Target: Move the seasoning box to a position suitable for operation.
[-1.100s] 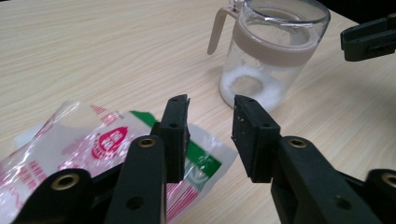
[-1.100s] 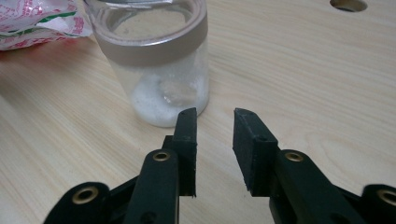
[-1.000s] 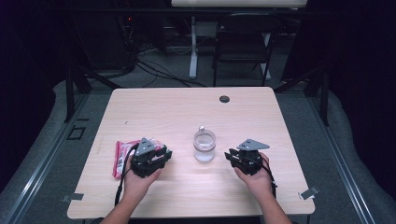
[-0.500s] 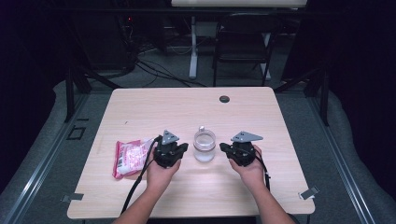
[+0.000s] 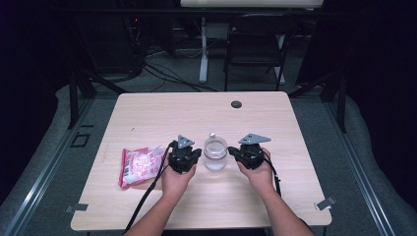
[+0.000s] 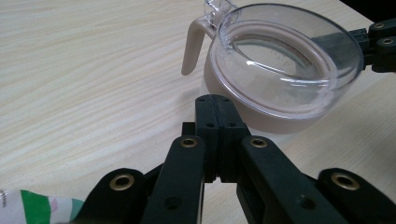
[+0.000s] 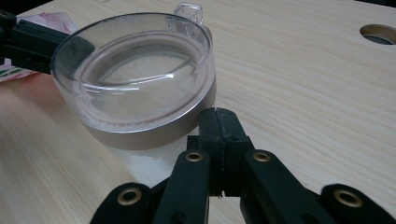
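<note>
A small container (image 5: 215, 152) with a clear domed lid and a tan base stands mid-table, its handle (image 6: 191, 46) pointing away. My left gripper (image 5: 198, 154) lies just left of it, jaws shut with nothing between them; its tips (image 6: 215, 101) sit right against the container's (image 6: 280, 60) wall, contact unclear. My right gripper (image 5: 232, 152) mirrors it from the other side, also shut and empty, with its tips (image 7: 219, 114) at the container's (image 7: 140, 79) base rim. Both sets of jaws have just closed. Each gripper view shows the other gripper beyond the lid.
A pink and white packet (image 5: 140, 166) lies flat left of my left hand. A round cable hole (image 5: 236, 104) sits near the table's far edge. A folding chair (image 5: 255, 44) and cables stand on the floor beyond the table.
Both hands have moved inward toward the container. The left one left the packet and came right; the right one came left. The container has stayed put.
</note>
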A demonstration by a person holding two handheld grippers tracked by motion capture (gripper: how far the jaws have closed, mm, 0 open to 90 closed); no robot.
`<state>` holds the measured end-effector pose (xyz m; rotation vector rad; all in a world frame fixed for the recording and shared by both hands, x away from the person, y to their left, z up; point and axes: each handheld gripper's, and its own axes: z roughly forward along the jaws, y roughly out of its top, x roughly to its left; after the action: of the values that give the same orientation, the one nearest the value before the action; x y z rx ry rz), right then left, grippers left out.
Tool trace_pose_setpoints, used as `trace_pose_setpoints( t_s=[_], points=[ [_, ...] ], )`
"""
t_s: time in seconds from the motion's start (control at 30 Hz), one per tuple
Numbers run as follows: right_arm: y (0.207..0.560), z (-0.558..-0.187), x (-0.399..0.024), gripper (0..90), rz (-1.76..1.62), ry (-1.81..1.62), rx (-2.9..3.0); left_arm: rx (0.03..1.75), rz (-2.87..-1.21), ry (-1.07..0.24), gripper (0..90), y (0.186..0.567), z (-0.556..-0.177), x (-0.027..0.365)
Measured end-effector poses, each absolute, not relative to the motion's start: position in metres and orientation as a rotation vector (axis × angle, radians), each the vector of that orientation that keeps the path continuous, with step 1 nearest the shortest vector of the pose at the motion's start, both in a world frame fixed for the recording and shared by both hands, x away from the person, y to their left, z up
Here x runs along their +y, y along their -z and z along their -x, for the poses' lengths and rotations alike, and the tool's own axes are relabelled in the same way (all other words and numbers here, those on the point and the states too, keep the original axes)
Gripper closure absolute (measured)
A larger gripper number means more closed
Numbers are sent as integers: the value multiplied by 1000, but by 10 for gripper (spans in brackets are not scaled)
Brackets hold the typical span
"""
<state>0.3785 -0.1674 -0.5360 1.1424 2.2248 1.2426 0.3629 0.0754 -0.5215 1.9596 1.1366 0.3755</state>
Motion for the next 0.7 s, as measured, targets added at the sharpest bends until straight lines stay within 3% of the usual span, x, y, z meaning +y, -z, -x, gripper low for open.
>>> trace_pose_setpoints(
  t_s=[0.7],
  points=[
    [535, -378, -165, 900, -1138, -1218, 2219, 1115, -1972, -383, 900, 520, -365, 71]
  ],
)
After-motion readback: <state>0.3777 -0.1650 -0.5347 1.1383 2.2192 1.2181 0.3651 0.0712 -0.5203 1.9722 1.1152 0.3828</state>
